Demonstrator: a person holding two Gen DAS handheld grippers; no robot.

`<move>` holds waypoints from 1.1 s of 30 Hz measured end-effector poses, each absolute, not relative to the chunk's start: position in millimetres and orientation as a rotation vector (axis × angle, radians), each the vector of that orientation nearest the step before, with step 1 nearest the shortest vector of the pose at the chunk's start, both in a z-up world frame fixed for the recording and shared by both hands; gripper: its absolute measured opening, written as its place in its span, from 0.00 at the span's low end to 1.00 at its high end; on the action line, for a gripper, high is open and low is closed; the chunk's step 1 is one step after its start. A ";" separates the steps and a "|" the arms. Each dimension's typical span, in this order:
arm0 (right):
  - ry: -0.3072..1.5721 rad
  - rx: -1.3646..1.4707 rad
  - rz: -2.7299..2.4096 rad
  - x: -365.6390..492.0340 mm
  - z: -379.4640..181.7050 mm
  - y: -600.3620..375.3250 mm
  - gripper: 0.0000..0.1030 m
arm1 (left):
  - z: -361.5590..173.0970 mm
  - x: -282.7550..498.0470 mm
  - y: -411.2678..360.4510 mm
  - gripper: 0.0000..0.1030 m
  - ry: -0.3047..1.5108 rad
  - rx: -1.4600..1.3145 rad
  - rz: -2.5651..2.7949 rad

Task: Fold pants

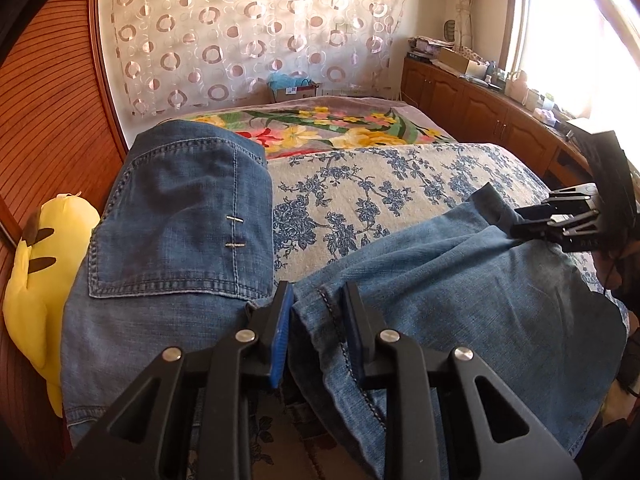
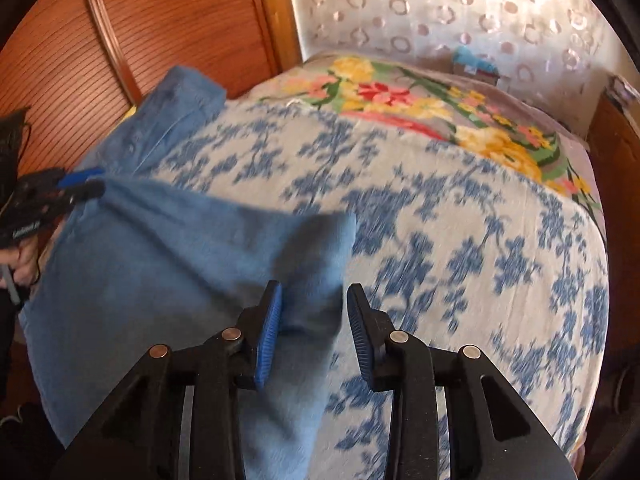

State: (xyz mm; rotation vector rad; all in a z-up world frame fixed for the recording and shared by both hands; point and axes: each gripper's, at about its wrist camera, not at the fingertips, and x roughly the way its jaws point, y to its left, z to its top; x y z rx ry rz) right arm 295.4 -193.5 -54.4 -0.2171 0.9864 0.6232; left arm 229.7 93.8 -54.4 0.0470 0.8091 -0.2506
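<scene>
Blue-and-white floral bedspread covers near part of bed. Bright flowered blanket beyond it, toward circle-patterned curtain. Yellow plush toy wedged between bed edge and ribbed wooden panel. Wooden cabinets along sunlit window, top cluttered. Cardboard box behind bed.

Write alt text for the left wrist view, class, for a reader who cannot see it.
The left gripper has a seamed fold of the jeans between its blue pads, on a bed with a blue-flowered cover. The right gripper reaches over the denim at the right edge; a yellow plush toy lies left.
</scene>
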 end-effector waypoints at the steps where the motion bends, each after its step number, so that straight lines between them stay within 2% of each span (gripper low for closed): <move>1: 0.986 -0.232 0.623 292.2 -55.8 -192.6 0.32 | -54.3 229.7 94.2 0.23 0.809 0.048 -0.250; 10: 0.976 -0.261 0.610 291.4 -53.4 -188.4 0.31 | -54.2 227.0 95.7 0.21 0.797 0.043 -0.255; 12: 0.961 -0.274 0.610 291.0 -52.2 -185.6 0.23 | -54.3 226.4 95.6 0.20 0.795 0.042 -0.255; 13: 0.950 -0.270 0.611 291.6 -50.7 -185.2 0.12 | -54.3 225.8 96.0 0.16 0.793 0.037 -0.259; 17: 0.853 -0.189 0.567 296.0 -36.1 -193.4 0.00 | -51.8 222.2 99.0 0.13 0.768 0.005 -0.267; 21: 0.759 -0.095 0.454 305.3 -23.4 -212.8 0.00 | -48.5 221.2 109.0 0.13 0.752 -0.038 -0.255; 33: 0.791 -0.077 0.478 298.6 -18.9 -219.8 0.00 | -39.7 215.1 109.9 0.13 0.736 0.008 -0.208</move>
